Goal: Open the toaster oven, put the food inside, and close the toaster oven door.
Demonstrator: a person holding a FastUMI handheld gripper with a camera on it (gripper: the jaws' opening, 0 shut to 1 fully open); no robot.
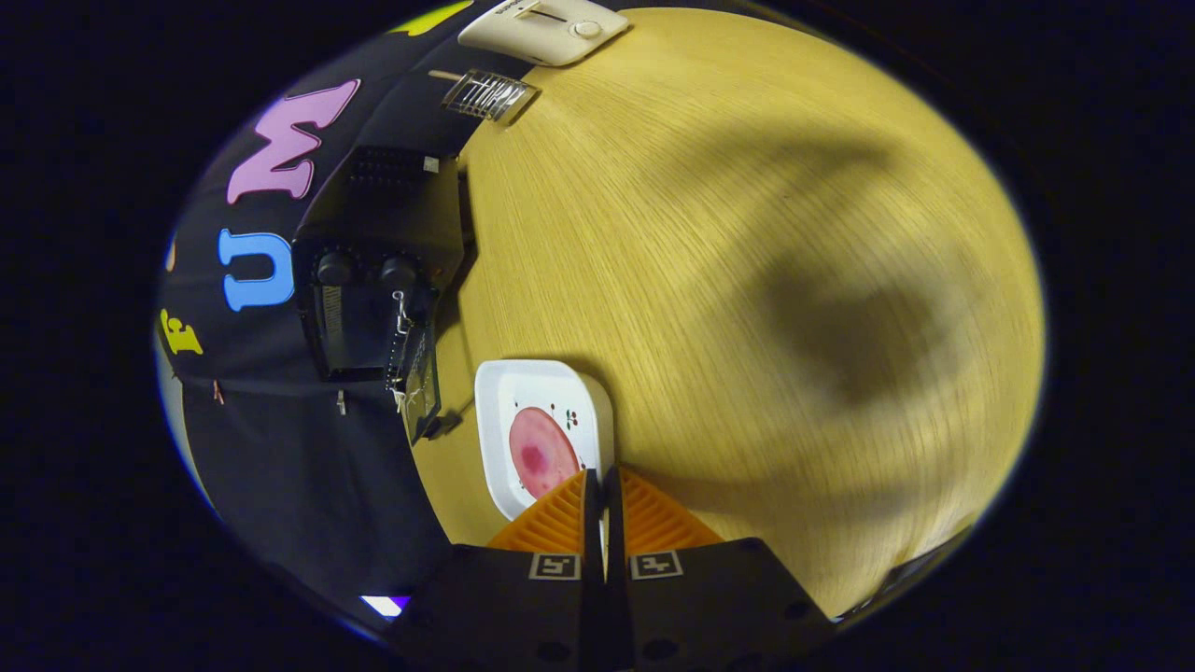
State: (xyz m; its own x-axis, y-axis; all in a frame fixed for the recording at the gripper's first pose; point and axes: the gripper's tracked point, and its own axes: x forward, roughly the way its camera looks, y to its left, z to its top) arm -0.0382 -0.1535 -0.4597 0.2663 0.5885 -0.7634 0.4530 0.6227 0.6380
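Between the nearly closed fingers [602, 485], the white plate [499, 411] rim is pinched, so the pink food [541, 453] could be tipped off before the toaster oven [373, 280] is reached.

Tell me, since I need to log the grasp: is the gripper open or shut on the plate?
Shut on the white plate: the gripper has its fingers nearly together, pinching the plate's rim between them beside the pink food.

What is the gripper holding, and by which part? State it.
The gripper is shut on the white plate, pinching its near rim beside the pink food.
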